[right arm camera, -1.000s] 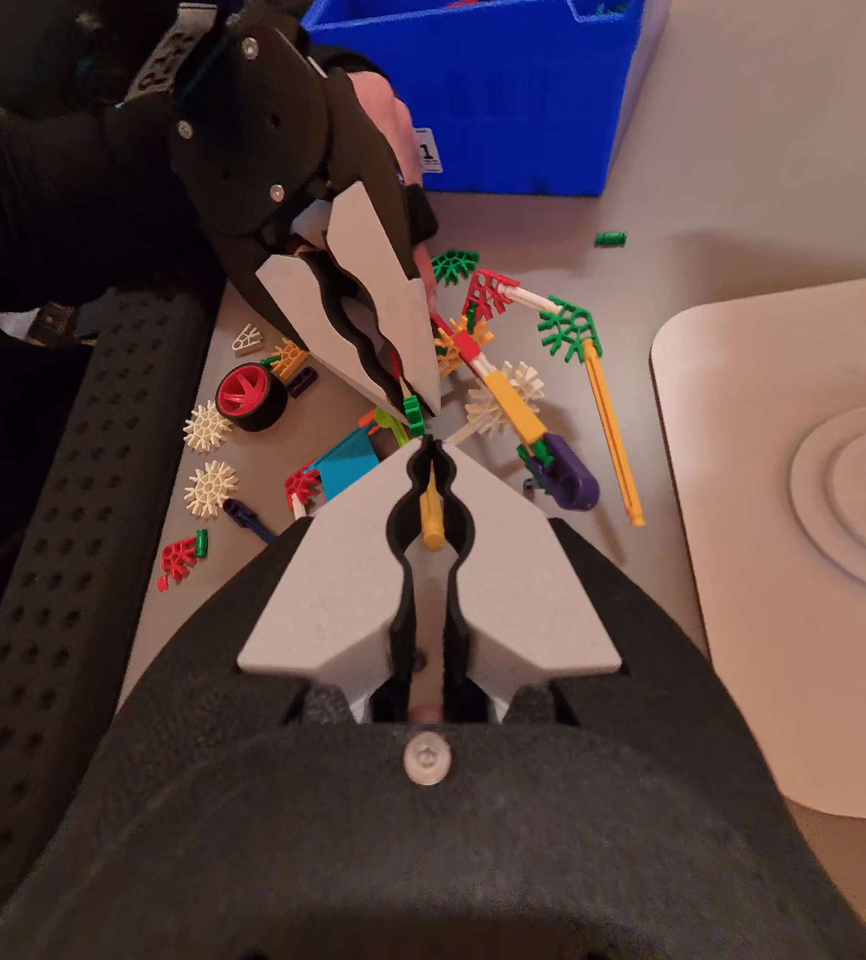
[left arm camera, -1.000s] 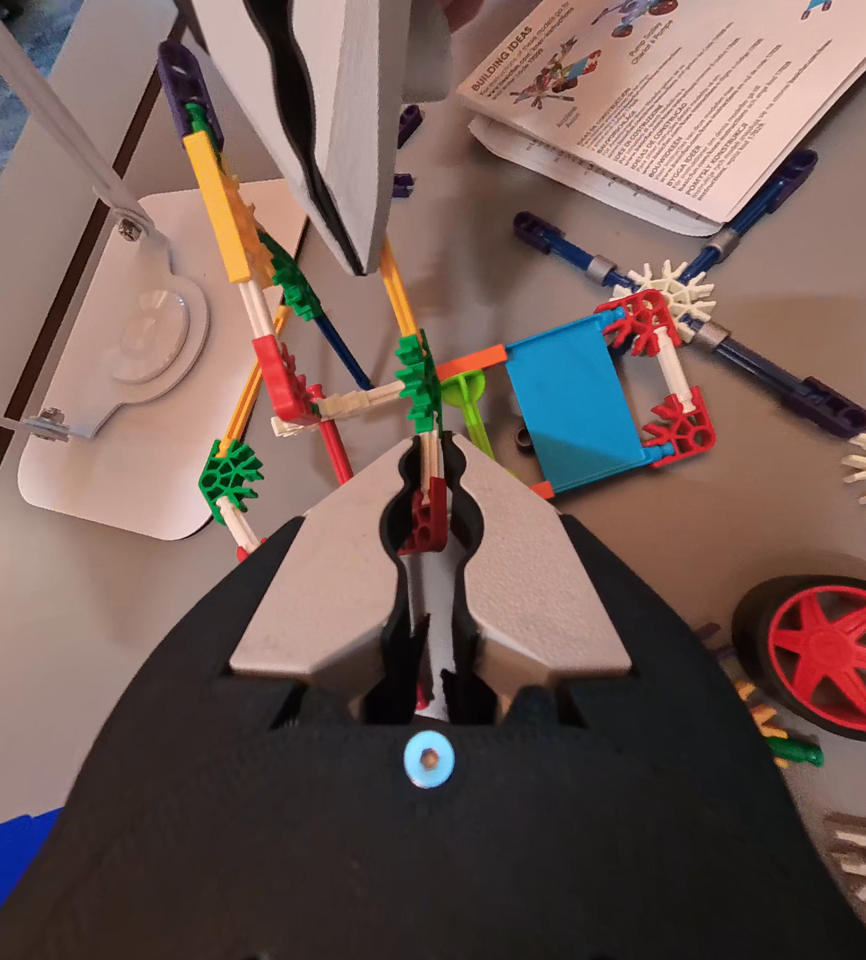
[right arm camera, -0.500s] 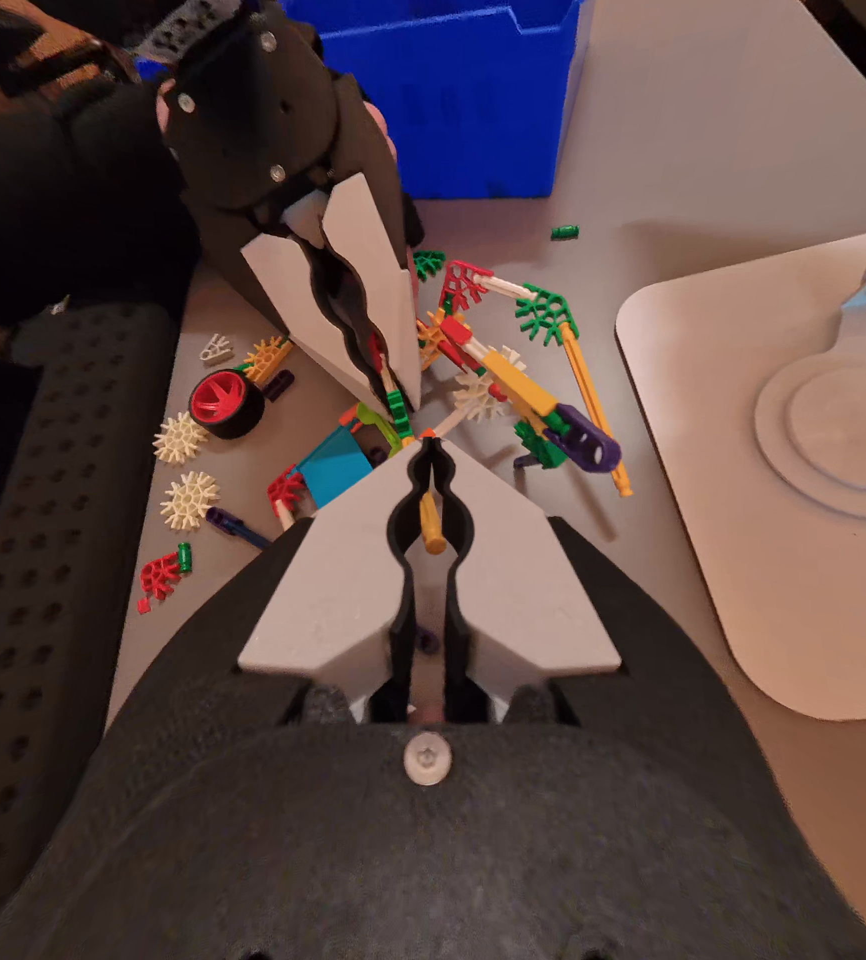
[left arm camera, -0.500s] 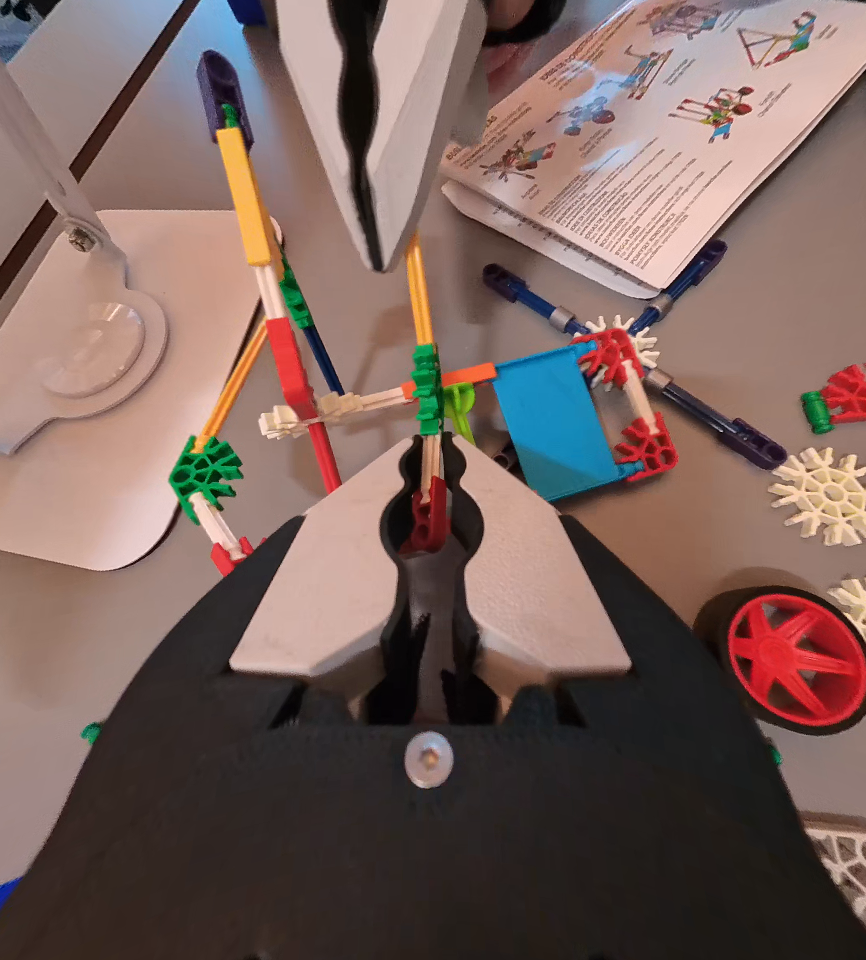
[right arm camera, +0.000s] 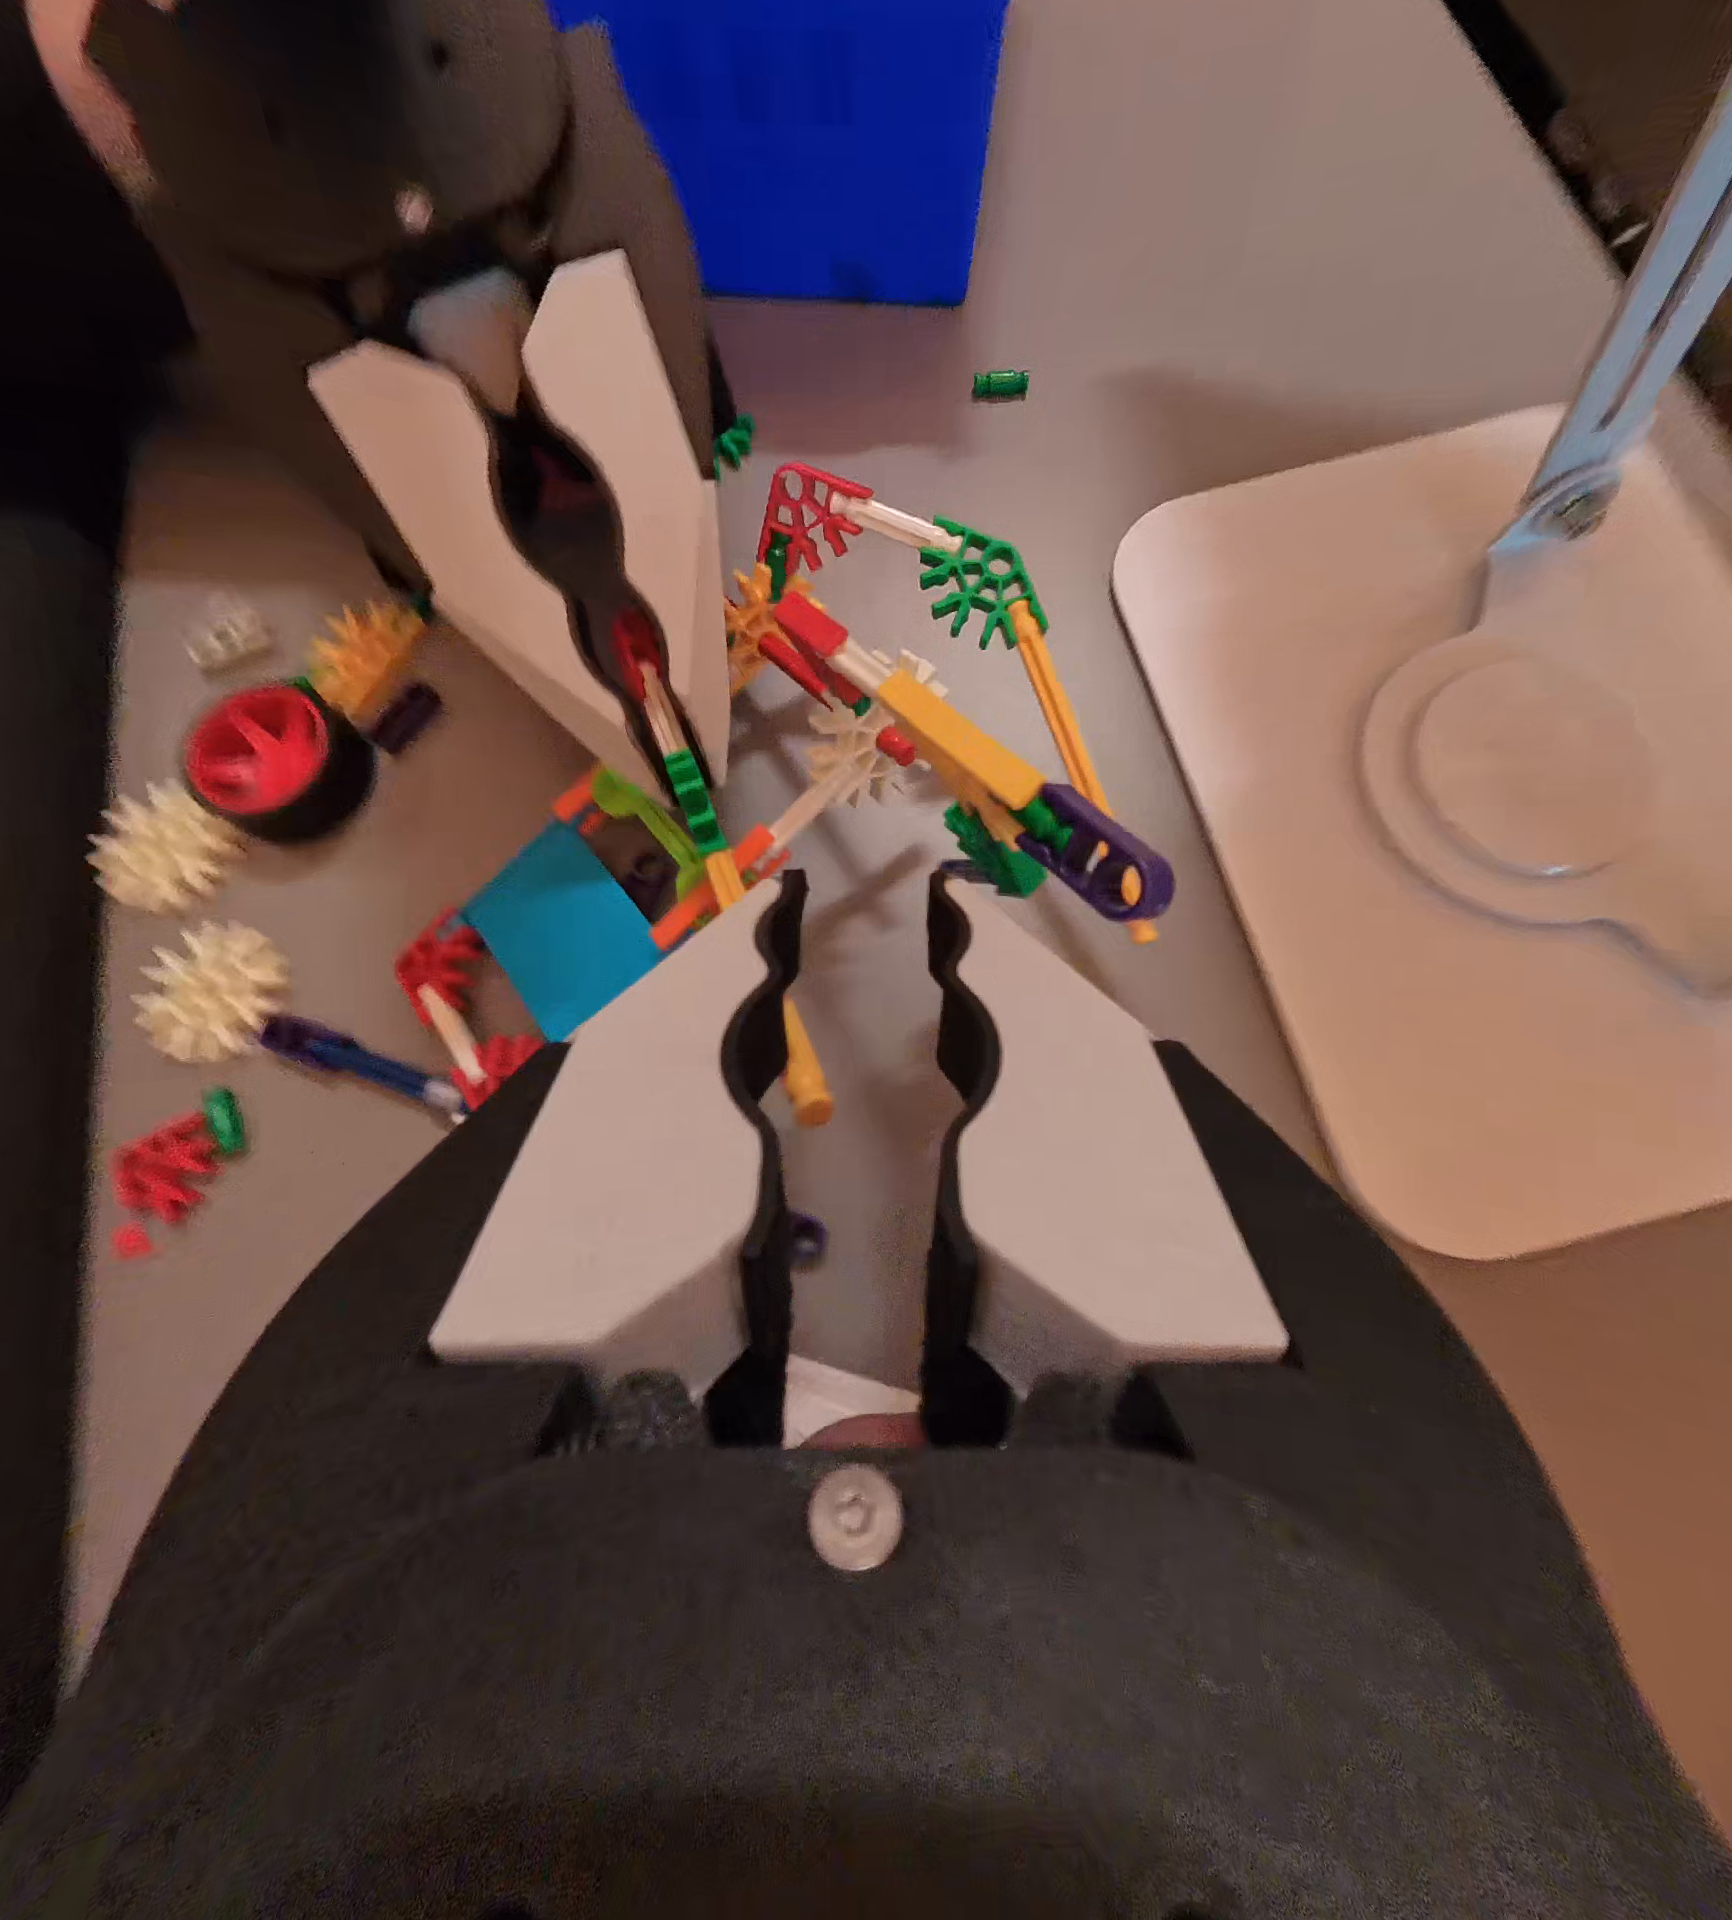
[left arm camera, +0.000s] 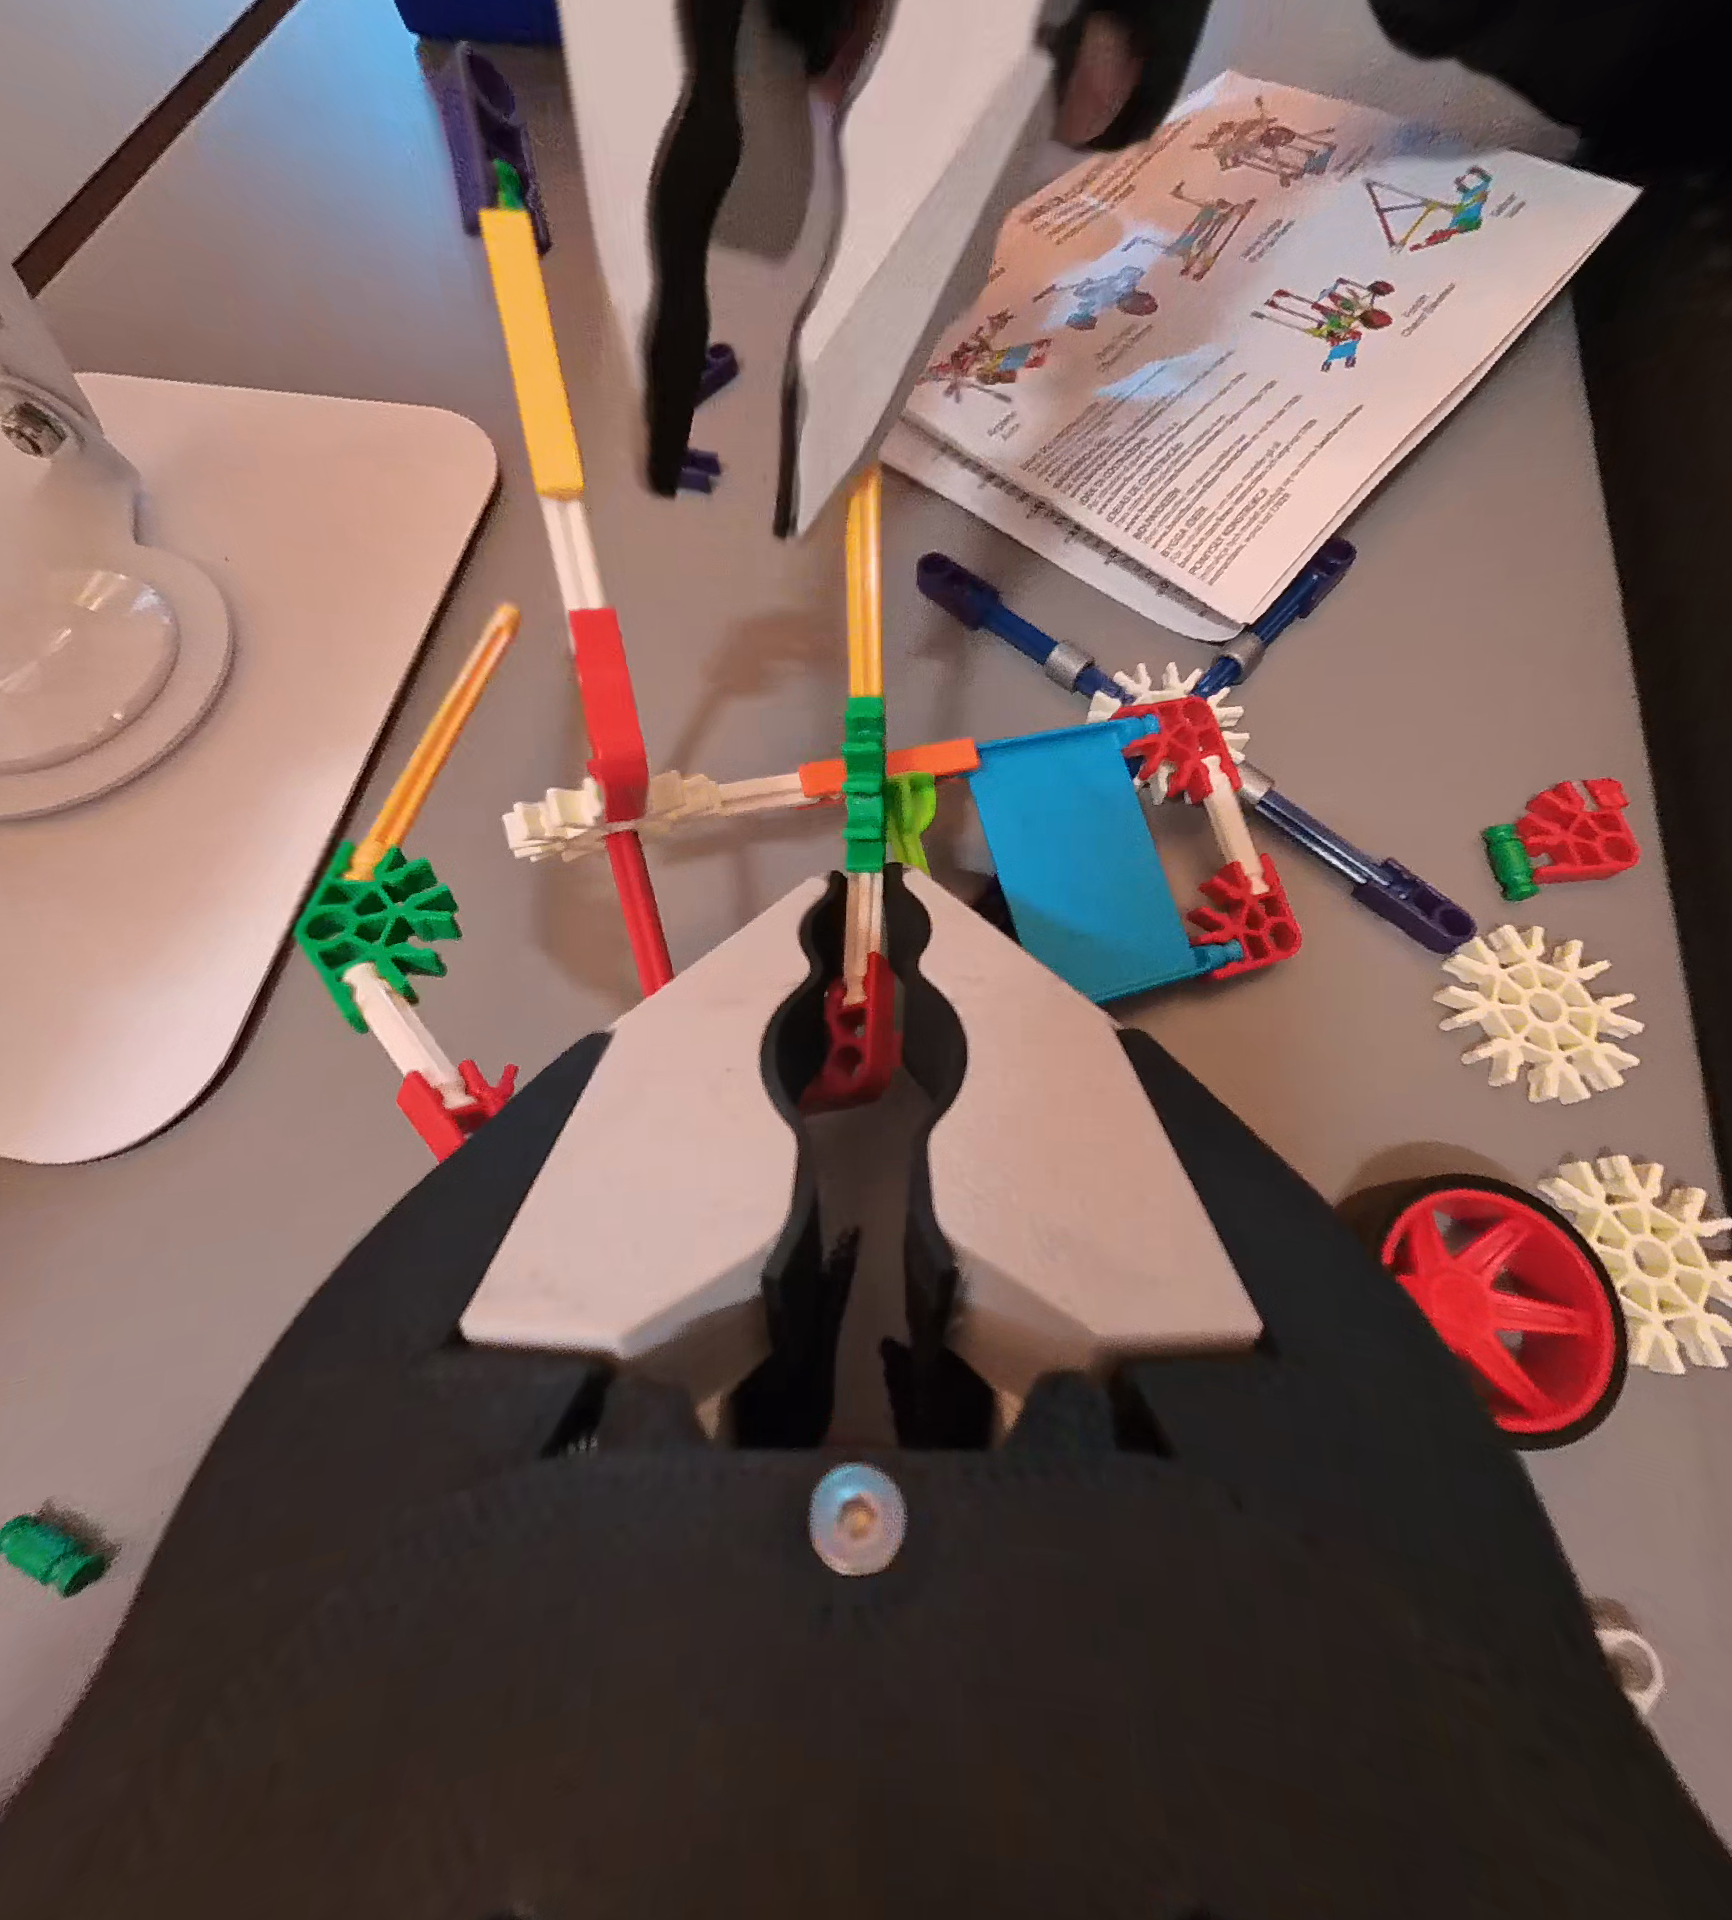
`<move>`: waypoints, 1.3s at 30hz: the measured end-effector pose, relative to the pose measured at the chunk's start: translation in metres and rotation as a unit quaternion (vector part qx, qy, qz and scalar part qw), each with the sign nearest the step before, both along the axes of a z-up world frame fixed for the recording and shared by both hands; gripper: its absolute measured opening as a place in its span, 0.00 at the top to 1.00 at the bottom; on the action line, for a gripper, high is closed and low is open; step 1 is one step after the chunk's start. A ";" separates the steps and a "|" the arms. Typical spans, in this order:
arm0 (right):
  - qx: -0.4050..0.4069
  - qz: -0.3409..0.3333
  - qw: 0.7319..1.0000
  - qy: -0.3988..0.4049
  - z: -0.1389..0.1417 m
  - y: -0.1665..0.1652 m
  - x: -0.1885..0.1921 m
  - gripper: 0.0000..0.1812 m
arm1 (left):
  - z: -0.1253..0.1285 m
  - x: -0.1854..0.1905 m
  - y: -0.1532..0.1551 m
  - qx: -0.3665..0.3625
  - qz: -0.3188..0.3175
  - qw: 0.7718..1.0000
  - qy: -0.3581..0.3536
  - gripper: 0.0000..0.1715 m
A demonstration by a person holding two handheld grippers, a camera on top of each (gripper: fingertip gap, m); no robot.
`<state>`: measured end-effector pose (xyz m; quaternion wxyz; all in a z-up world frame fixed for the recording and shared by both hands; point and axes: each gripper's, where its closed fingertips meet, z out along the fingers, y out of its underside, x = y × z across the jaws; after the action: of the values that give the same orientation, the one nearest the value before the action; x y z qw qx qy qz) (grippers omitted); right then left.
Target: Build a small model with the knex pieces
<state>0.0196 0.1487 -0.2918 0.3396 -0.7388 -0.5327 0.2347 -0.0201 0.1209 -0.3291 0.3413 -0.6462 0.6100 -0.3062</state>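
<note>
Booklet (left arm camera: pixel 1257 343), red wheel (left arm camera: pixel 1501 1314), blue bin (right arm camera: pixel 820 135).

On the table (left arm camera: pixel 218 1351), all placed from the flat panel (left arm camera: pixel 1080 862). Joined at its left edge: rod frame (left arm camera: pixel 613 727), spreading leftward. Just before that joint: left gripper (left arm camera: pixel 867 883), clamped on the frame's near end. Behind and left: right gripper (left arm camera: pixel 729 506), jaws apart, beside a rod's far end. Far left: stand base (left arm camera: pixel 166 727). Behind, rightward: booklet (left arm camera: pixel 1257 343). Right, apart: snowflake connector (left arm camera: pixel 1537 1013). Before that: wheel (left arm camera: pixel 1501 1314), just beside a second snowflake connector (left arm camera: pixel 1662 1262).
</note>
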 end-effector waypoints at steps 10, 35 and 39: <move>0.371 0.160 0.903 -0.146 0.027 -0.032 -0.012 0.94 | 0.004 -0.002 0.006 -0.048 0.015 0.998 -0.022 0.98; 0.190 0.127 0.945 -0.233 -0.040 -0.014 -0.007 0.96 | 0.014 0.004 0.000 -0.133 0.005 0.989 -0.066 0.95; 0.051 0.130 0.972 -0.188 -0.049 -0.026 -0.008 0.97 | 0.016 0.002 0.003 -0.117 0.017 0.991 -0.065 0.94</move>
<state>0.0114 0.1232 -0.3406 0.2368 -0.6757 -0.6900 0.1063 -0.0185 0.1243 -0.3136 0.3074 -0.6710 0.5354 -0.4106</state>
